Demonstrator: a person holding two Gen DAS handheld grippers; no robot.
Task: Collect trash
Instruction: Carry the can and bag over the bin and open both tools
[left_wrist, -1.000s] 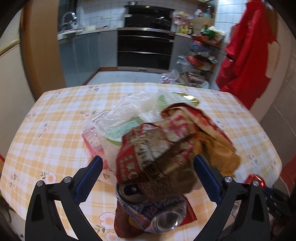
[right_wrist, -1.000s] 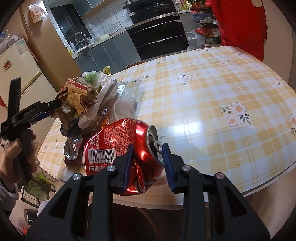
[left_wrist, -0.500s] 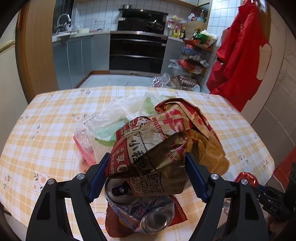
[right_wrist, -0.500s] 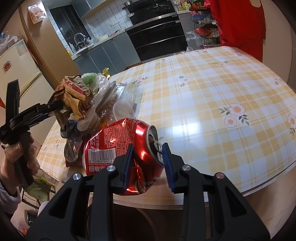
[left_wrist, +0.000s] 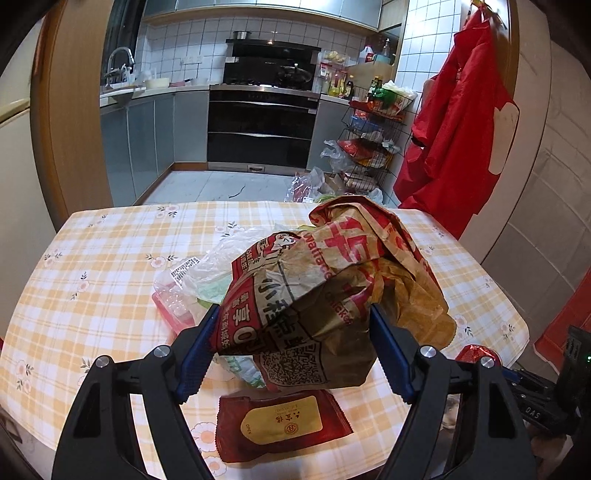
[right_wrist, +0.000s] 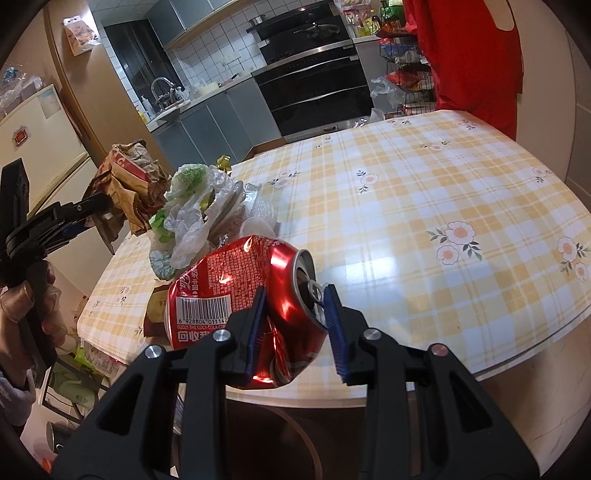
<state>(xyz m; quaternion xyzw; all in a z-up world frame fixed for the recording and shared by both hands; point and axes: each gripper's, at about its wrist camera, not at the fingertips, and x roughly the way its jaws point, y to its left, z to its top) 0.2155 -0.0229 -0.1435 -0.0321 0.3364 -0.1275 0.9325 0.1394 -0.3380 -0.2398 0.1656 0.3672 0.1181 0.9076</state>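
My left gripper (left_wrist: 295, 350) is shut on a crumpled brown-and-red paper food bag (left_wrist: 332, 288) and holds it above the table; it also shows at the left of the right wrist view (right_wrist: 129, 181). My right gripper (right_wrist: 295, 328) is shut on a crushed red cola can (right_wrist: 236, 291) at the table's near edge. A pile of clear plastic bags and trays (right_wrist: 207, 210) lies on the table beside the can; in the left wrist view (left_wrist: 207, 273) it sits behind the lifted bag. A dark red snack packet (left_wrist: 280, 424) lies flat under the bag.
The table has a yellow checked cloth with flowers (right_wrist: 424, 206). A red garment (left_wrist: 454, 140) hangs on the wall at the right. A wire rack of groceries (left_wrist: 373, 144) and kitchen cabinets stand behind the table. A dark bin rim (right_wrist: 273, 439) shows below the table edge.
My left gripper closed on the paper bag and lifted it up off the pile, uncovering the red snack packet. My right gripper stayed still with the can.
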